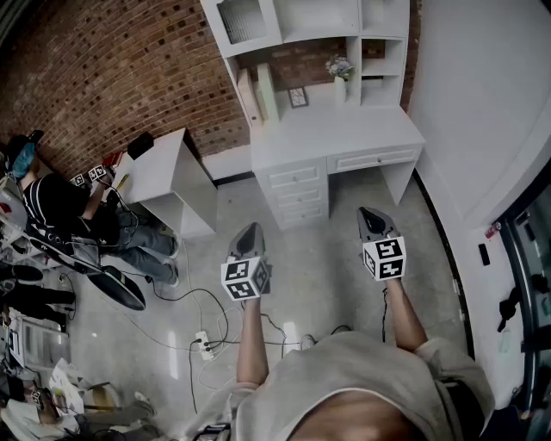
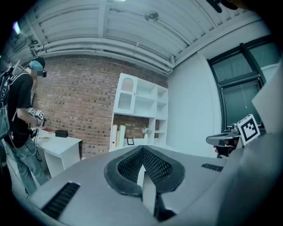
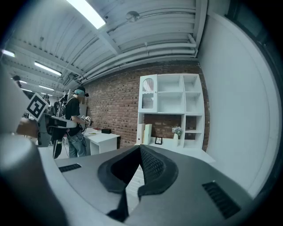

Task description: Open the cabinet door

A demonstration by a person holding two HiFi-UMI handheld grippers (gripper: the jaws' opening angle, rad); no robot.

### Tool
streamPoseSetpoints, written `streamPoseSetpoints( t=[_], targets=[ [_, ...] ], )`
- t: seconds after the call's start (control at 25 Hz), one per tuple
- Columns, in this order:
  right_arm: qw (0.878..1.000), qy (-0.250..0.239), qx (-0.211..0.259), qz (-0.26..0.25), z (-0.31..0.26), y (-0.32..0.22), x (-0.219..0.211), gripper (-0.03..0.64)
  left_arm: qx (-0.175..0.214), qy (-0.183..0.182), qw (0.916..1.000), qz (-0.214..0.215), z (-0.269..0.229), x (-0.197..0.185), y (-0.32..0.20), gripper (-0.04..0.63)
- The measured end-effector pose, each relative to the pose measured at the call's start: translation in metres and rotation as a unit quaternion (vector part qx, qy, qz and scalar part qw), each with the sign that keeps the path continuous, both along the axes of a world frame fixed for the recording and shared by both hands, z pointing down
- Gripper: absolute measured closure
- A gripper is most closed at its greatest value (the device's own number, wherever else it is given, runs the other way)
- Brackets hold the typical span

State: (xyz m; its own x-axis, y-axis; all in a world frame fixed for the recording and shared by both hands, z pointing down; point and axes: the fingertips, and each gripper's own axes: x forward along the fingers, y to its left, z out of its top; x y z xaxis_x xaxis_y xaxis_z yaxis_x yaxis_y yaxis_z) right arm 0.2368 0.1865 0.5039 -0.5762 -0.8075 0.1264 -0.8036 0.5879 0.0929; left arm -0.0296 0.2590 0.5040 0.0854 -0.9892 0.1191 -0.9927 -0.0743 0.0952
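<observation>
Two claws: both held out over the floor (image 1: 327, 276), side by side, pointing toward the white shelf unit (image 1: 297, 38) against the brick wall.
Left claw (image 1: 250, 227): jaws closed tip to tip, nothing between them.
Right claw (image 1: 367, 212): jaws fully closed, nothing held.
Cabinet door (image 1: 244, 19): glazed panel on the top left compartment of the shelf unit, above the worktop (image 1: 336, 129). It is closed and well apart from both claws.
Handle: too small to make out. Which edge carries the hinges cannot be told.
Step in hand: approach, as judged. No contact with the door yet.
Claw choice: the left claw lines up more nearly with the door's side of the unit, so it is the likelier one to use.
Preparation: spread the jaws before arriving, because closed jaws cannot take a handle or a door edge.
Grip: close on the handle, or on the free edge opposite the hinges. Keep the pads off the glass pane.
Pull: draw along the door's arc, letting the wrist follow the swing, not straight back.
Clearance: books (image 1: 258, 93) and a vase (image 1: 340, 89) stand on the worktop below the door, so keep the arm above them.
Footing: a power strip (image 1: 204, 344) and its leads lie on the floor to the left.
Bystander: a person (image 1: 60, 207) stands at far left, clear of the path.
</observation>
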Motion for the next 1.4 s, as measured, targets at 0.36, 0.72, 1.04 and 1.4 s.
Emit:
streamPoseSetpoints(
  t=[0.36, 0.72, 1.04, 1.4],
  targets=[
    [1.000, 0.001, 0.004, 0.000, 0.006, 0.001, 0.005, 0.604, 0.000, -0.004, 1.0000, -0.003, 0.004, 0.007, 0.002, 0.569],
    [1.000, -0.001, 0.019, -0.002, 0.000, -0.006, 0.023, 0.603, -0.002, -0.010, 0.9999, -0.008, 0.002, 0.028, -0.005, 0.569],
    [1.000, 0.001, 0.013, -0.025, 0.010, -0.025, 0.038, 0.603, -0.015, -0.011, 0.9996, -0.019, 0.008, 0.053, -0.020, 0.569],
    [1.000, 0.008, 0.006, -0.022, 0.024, -0.075, 0.011, 0.603, -0.019, -0.005, 0.9996, -0.018, 0.020, 0.024, -0.074, 0.569]
  ],
)
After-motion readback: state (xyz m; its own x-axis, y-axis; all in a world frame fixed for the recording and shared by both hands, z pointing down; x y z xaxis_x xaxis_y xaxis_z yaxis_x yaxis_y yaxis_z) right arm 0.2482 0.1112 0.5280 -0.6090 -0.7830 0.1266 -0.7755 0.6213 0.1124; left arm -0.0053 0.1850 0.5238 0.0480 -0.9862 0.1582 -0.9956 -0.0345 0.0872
